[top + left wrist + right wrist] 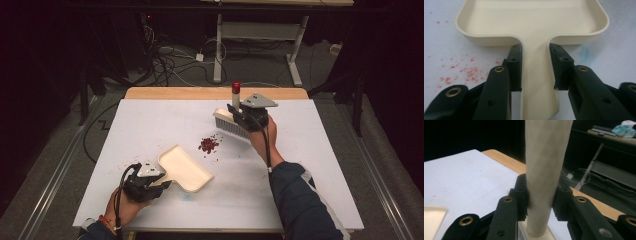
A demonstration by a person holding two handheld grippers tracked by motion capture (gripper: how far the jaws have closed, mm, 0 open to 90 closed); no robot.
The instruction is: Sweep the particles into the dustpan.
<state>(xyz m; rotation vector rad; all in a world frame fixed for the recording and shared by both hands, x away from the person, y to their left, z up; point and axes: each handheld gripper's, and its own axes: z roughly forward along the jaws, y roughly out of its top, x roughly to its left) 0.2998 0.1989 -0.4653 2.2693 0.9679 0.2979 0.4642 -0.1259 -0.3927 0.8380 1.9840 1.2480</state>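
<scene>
High view: one cream plastic dustpan (183, 169) lies flat on the white surface (150, 125) near the left hand-held gripper (161, 187), one pale-bristled brush w/ a red-capped cream handle (231, 121) is lifted beyond one small pile of dark red crumbs (208, 145) in the right hand-held gripper (239, 116); a fast sweep could scatter crumbs past the pan. Left gripper view: jaws clamped on the pan's handle (536, 75), so a loose hold could let the pan skid, plus pink dust specks (469, 72) likely get missed. Right gripper view: jaws clamped on the brush handle (544, 177), which may twist if bristles drag.

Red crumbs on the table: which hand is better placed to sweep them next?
Right. The right gripper is shut on the brush, just beyond the red crumbs. The left gripper holds the dustpan by its handle, its mouth toward the pile, so it probably just receives.
</scene>
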